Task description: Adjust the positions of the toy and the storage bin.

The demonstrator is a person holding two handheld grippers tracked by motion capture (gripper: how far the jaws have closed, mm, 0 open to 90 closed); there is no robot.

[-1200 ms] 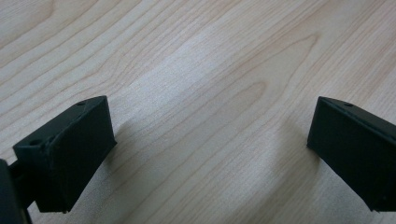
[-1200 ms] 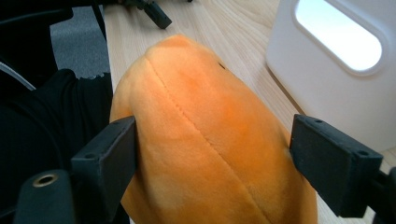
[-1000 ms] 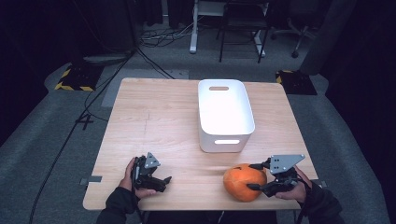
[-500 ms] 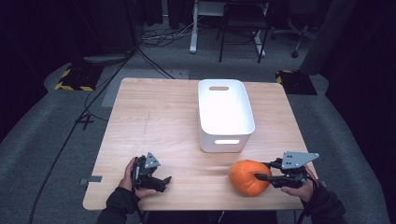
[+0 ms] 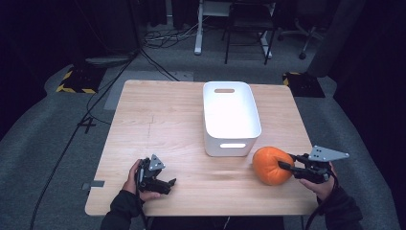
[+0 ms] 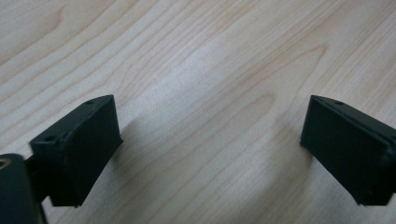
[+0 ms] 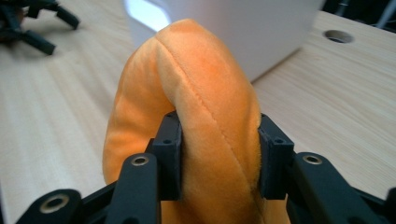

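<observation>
The right gripper (image 5: pixel 286 162) is clamped on an orange plush pumpkin (image 5: pixel 272 165), which sits at the near right part of the wooden table (image 5: pixel 163 124), just in front of the near right corner of a white bin (image 5: pixel 231 117). In the right gripper view the two black jaws press into the soft fabric on either side of a raised fold of the pumpkin (image 7: pixel 196 121), so that the plush bulges up and over them; the seam of the toy runs down between the pads. Those jaws have just been closing, with the pumpkin between them. Behind the pumpkin in that view stands the white wall of the bin (image 7: pixel 243 28), close to the toy, though whether the two touch cannot be told. The bin is long and has a slot handle in each end wall. The left gripper (image 5: pixel 165 183) rests at the near left of the table, held in the person's left hand (image 5: pixel 135 178), well apart from the pumpkin and the bin. In the left gripper view its jaws stand wide apart over bare wood (image 6: pixel 205 93), with nothing between them.
</observation>
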